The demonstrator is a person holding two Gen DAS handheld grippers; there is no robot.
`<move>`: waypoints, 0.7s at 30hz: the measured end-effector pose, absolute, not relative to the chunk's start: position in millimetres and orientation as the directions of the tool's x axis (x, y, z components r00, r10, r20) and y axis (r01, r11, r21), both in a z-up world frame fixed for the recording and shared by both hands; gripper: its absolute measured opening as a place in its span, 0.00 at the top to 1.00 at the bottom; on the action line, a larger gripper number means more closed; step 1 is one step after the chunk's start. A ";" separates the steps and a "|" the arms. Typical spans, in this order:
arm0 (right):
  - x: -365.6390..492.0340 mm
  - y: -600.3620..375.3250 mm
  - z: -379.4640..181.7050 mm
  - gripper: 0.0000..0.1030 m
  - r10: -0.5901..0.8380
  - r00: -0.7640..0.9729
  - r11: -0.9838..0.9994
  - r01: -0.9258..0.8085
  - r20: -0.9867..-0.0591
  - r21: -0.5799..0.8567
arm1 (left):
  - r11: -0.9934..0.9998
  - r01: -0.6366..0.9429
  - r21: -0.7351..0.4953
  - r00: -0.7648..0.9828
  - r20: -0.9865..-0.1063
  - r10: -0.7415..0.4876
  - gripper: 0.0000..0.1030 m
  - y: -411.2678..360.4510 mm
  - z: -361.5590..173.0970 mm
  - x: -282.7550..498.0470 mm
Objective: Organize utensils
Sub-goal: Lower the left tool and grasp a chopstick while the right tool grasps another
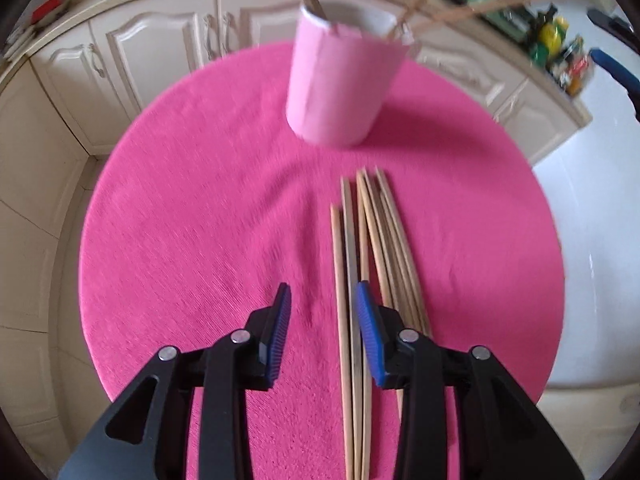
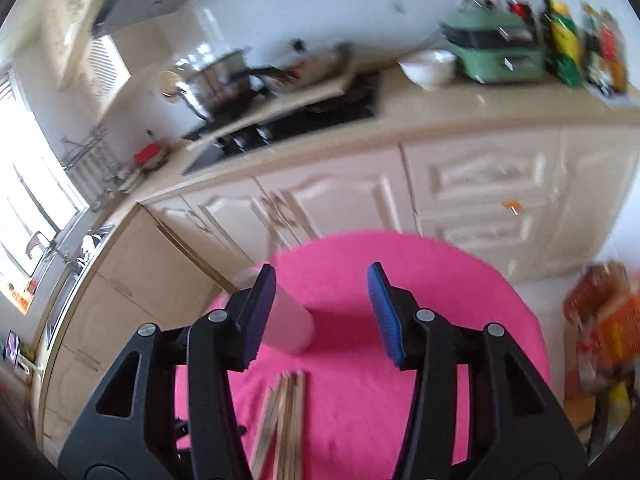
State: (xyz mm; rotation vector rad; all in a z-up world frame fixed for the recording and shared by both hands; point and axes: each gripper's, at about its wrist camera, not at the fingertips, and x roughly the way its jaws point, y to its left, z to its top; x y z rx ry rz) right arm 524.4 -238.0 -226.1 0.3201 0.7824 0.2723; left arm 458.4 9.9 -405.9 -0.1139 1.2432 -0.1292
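Left wrist view: left gripper (image 1: 322, 316) at bottom centre, jaws spread apart with nothing between the blue pads; it hangs over a round bench (image 1: 200, 240) covered in pink cloth; the right-hand pad overlaps the near part of a bundle of wooden chopsticks (image 1: 362, 248), contact cannot be told. The chopsticks lie loose on the cloth, roughly parallel, running from lower centre up toward the middle of the frame, tips fanned slightly. Pink cup (image 1: 344, 76) stands in the upper centre, beyond the bundle and apart from it; several chopsticks already stand in it, leaning out to upper left and upper right. Picture is motion-blurred.

Right wrist view: right gripper (image 2: 322, 312) at lower centre, jaws wide apart, empty; the cup (image 2: 290, 330) shows partly behind the left pad, lower left of centre; the loose chopsticks (image 2: 282, 420) lie at the bottom centre between the fingers' bases. Cream cabinets (image 2: 460, 192) cross mid-frame; white bowl (image 2: 428, 66) and a green appliance (image 2: 496, 50) in the upper right.
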 end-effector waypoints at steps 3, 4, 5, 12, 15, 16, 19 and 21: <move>508.4 -248.4 -252.4 0.54 0.330 0.630 0.925 -0.069 -0.703 0.373 | 0.990 0.052 -0.133 0.280 -0.949 -0.142 0.67 4.0 -416.4 456.8; 504.3 -249.5 -259.2 0.54 0.330 0.617 0.925 -0.062 -0.715 0.374 | 0.991 0.056 -0.120 0.274 -0.953 -0.131 0.67 3.2 -418.8 456.7; 499.4 -250.4 -265.5 0.54 0.329 0.603 0.926 -0.057 -0.727 0.372 | 0.992 0.061 -0.111 0.265 -0.956 -0.124 0.67 2.1 -420.5 456.8; 475.7 -243.5 -300.3 0.54 0.330 0.515 0.933 -0.050 -0.791 0.356 | 0.996 0.058 -0.070 0.226 -0.971 -0.081 0.67 -1.3 -430.5 457.0; 472.3 -238.8 -310.8 0.54 0.332 0.481 0.936 -0.060 -0.811 0.347 | 0.998 0.044 -0.036 0.197 -0.979 -0.044 0.67 -3.6 -430.4 465.6; 471.0 -237.4 -313.2 0.54 0.331 0.476 0.937 -0.060 -0.815 0.345 | 0.999 0.044 -0.027 0.183 -0.983 -0.035 0.67 -6.3 -431.0 468.5; 470.1 -231.9 -320.2 0.54 0.338 0.448 0.936 -0.066 -0.828 0.346 | 0.996 0.074 0.047 0.148 -0.988 0.036 0.67 -19.7 -435.7 475.5; 469.9 -227.8 -322.7 0.54 0.339 0.433 0.937 -0.074 -0.835 0.342 | 0.996 0.077 0.048 0.142 -0.989 0.036 0.67 -21.0 -435.8 477.5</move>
